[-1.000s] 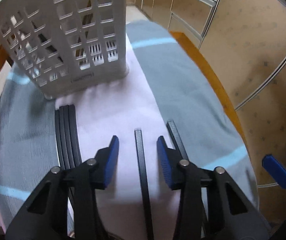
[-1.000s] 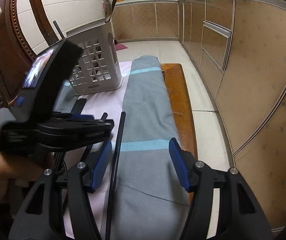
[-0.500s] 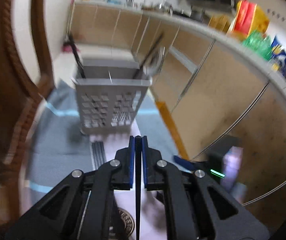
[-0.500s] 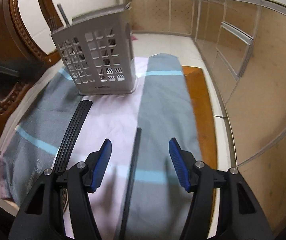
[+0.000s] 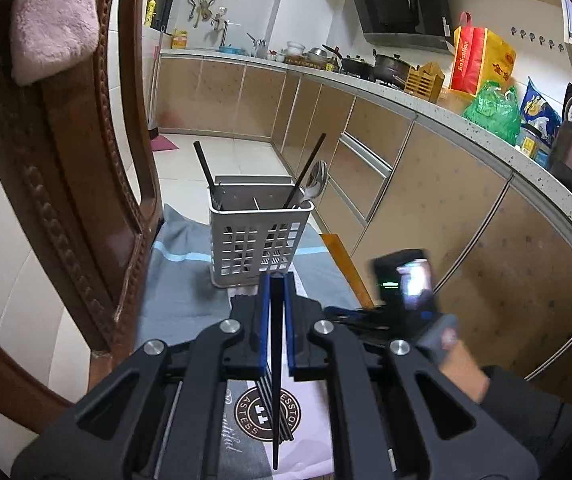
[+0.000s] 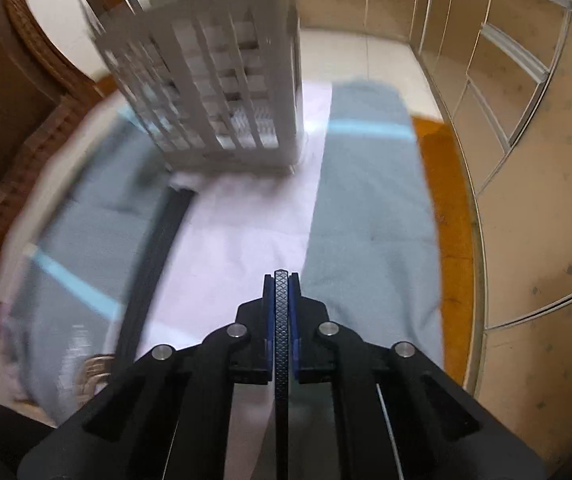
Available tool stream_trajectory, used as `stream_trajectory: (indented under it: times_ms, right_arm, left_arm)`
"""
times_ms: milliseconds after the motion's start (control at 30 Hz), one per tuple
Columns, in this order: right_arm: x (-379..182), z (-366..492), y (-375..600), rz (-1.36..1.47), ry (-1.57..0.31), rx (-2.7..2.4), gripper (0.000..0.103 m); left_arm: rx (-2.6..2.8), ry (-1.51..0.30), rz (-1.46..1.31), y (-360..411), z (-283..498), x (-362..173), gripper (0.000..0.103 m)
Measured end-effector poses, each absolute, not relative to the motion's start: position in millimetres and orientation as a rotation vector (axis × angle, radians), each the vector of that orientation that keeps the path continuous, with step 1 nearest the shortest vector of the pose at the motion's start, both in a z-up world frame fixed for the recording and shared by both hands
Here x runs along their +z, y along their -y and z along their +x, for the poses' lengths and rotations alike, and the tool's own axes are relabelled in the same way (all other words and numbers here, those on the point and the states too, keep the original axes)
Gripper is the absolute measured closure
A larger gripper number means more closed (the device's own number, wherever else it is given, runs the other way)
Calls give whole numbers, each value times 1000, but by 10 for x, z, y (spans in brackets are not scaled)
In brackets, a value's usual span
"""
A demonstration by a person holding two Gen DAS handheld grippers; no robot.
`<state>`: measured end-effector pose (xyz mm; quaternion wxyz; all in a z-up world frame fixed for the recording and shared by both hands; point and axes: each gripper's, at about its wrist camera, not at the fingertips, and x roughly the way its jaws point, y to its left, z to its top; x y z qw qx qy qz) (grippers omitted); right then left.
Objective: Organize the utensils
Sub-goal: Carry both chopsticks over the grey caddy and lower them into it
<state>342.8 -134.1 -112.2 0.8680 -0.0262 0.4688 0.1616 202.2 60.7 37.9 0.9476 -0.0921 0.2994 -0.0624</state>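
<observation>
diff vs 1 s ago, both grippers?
Left gripper shut on a black chopstick and lifted it off the cloth. Right gripper closed on another chopstick lying there. Utensil basket and the chopstick bundle stayed put.

White lattice caddy, black chopsticks, grey cloth with pale-blue stripes, blue-padded black tools.

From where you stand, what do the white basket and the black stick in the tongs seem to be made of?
The white basket looks like matte moulded plastic: even colour and a regular grid of square holes. The black stick in the right tongs looks like hard plastic or composite, hard to tell which, with a fine diamond-textured surface and squared edges.
</observation>
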Motion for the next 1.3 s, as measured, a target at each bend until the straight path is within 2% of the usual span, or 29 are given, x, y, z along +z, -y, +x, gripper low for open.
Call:
stream_trajectory:
  times_ms: [333, 533, 667, 833, 967, 1133, 1300]
  right_arm:
    - [-152, 2267, 1722, 4, -737, 432, 96]
    - [427, 2024, 1805, 75, -615, 480, 96]
    - [868, 2165, 1771, 93, -529, 492, 96]
    - [1575, 2656, 1680, 119, -406, 487, 96]
    - [1884, 3083, 1587, 140, -352, 458, 96]
    - [1908, 3588, 1465, 145, -288, 382, 96]
    - [1622, 4007, 1410, 186, -267, 322, 96]
  left_arm:
    - [-151, -598, -192, -599, 1879, 535, 96]
    - [-155, -580, -199, -629, 1936, 734, 96]
    - [-143, -527, -191, -651, 2118, 1115, 96]
    - [-93, -397, -182, -693, 2550, 1843, 96]
    - [-64, -328, -200, -764, 2989, 2193, 96]
    - [12, -287, -204, -849, 3522, 2227, 96]
    - [88, -275, -265, -1016, 3962, 1855, 96]
